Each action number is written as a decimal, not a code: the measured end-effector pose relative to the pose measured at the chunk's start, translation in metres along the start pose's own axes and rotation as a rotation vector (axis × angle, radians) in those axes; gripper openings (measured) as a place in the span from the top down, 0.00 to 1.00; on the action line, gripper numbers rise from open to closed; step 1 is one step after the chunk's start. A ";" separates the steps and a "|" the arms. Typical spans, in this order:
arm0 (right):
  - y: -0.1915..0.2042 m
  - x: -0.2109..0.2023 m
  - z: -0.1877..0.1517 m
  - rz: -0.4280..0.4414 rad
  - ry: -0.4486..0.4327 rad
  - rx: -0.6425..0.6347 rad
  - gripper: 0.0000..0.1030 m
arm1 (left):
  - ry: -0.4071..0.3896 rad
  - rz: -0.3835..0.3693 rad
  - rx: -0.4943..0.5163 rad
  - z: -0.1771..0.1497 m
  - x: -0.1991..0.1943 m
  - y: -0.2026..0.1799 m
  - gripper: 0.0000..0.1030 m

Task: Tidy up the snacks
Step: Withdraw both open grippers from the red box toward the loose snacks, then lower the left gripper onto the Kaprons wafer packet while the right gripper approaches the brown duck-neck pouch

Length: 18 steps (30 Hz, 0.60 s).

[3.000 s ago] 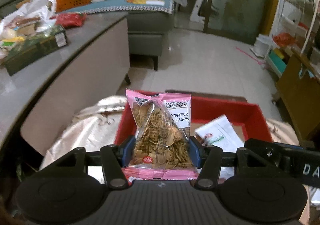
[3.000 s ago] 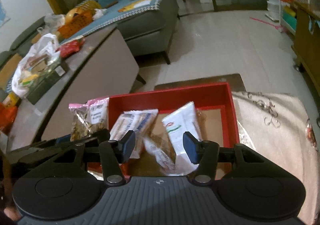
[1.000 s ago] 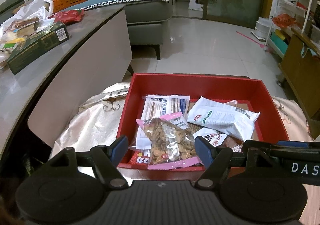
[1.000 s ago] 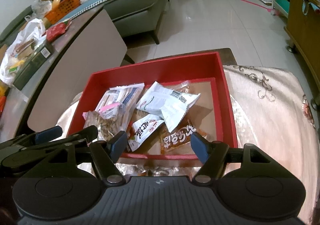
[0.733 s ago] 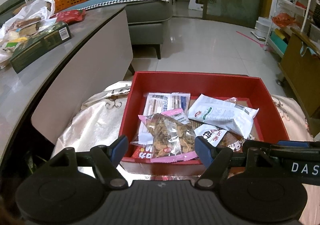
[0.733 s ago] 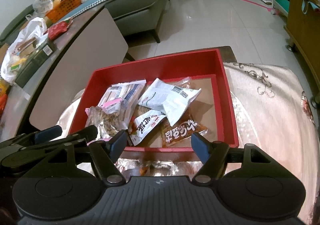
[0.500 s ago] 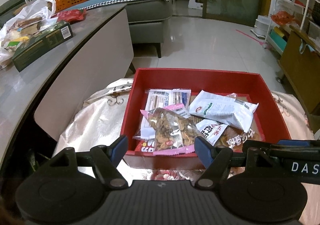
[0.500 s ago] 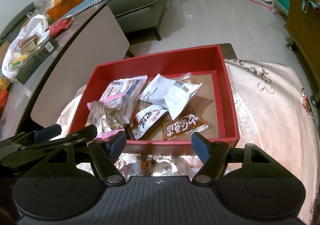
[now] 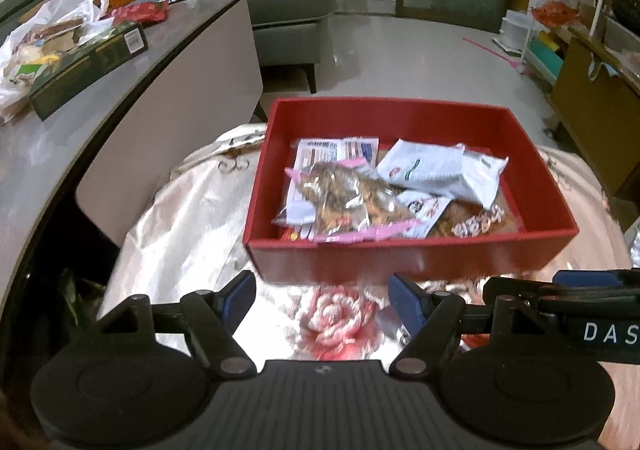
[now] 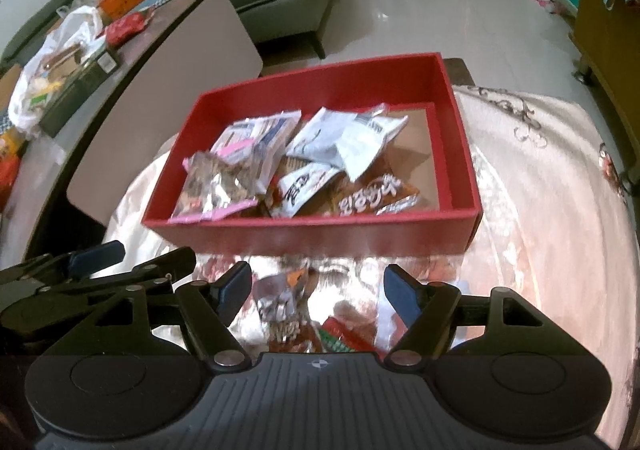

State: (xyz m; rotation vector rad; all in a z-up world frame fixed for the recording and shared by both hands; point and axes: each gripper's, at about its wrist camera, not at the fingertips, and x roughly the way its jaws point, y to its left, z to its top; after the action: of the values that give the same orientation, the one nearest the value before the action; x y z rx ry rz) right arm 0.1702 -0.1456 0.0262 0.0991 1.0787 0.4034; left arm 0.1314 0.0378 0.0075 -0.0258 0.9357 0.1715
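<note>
A red box [image 9: 400,256] [image 10: 320,234] sits on a shiny floral cloth [image 9: 188,217] and holds several snack packets. The pink-edged clear packet of chips [image 9: 348,205] [image 10: 210,185] lies at its near left, a white packet [image 9: 440,169] [image 10: 340,139] toward the back, an orange packet [image 10: 372,193] near the front. My left gripper [image 9: 322,296] is open and empty, just short of the box's near wall. My right gripper [image 10: 318,288] is open and empty, over loose packets [image 10: 288,310] on the cloth in front of the box.
A grey counter [image 9: 60,121] on the left carries a green box [image 9: 88,65], a white plastic bag and an orange basket. A grey sofa [image 9: 288,5] stands behind. A wooden cabinet [image 9: 592,97] and shelves are at the right. Tiled floor lies beyond.
My left gripper let go of the pink chip packet, which now lies in the red box. Both grippers have pulled back toward me and the box looks farther away.
</note>
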 end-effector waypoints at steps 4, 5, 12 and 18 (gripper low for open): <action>0.004 0.000 -0.011 0.008 0.028 -0.004 0.23 | 0.035 -0.013 -0.011 -0.012 -0.002 0.006 0.35; 0.004 0.000 -0.014 0.011 0.037 -0.004 0.23 | 0.049 -0.020 -0.012 -0.016 -0.002 0.007 0.35; 0.005 0.003 -0.037 0.014 0.109 -0.015 0.19 | 0.112 -0.044 0.016 -0.042 -0.004 0.010 0.35; -0.002 -0.005 -0.047 -0.019 0.115 -0.017 0.16 | 0.159 -0.111 0.064 -0.061 -0.007 0.002 0.34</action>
State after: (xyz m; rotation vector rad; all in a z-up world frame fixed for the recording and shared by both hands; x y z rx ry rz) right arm 0.1274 -0.1548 0.0072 0.0514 1.1888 0.4049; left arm 0.0783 0.0325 -0.0234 -0.0327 1.0947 0.0365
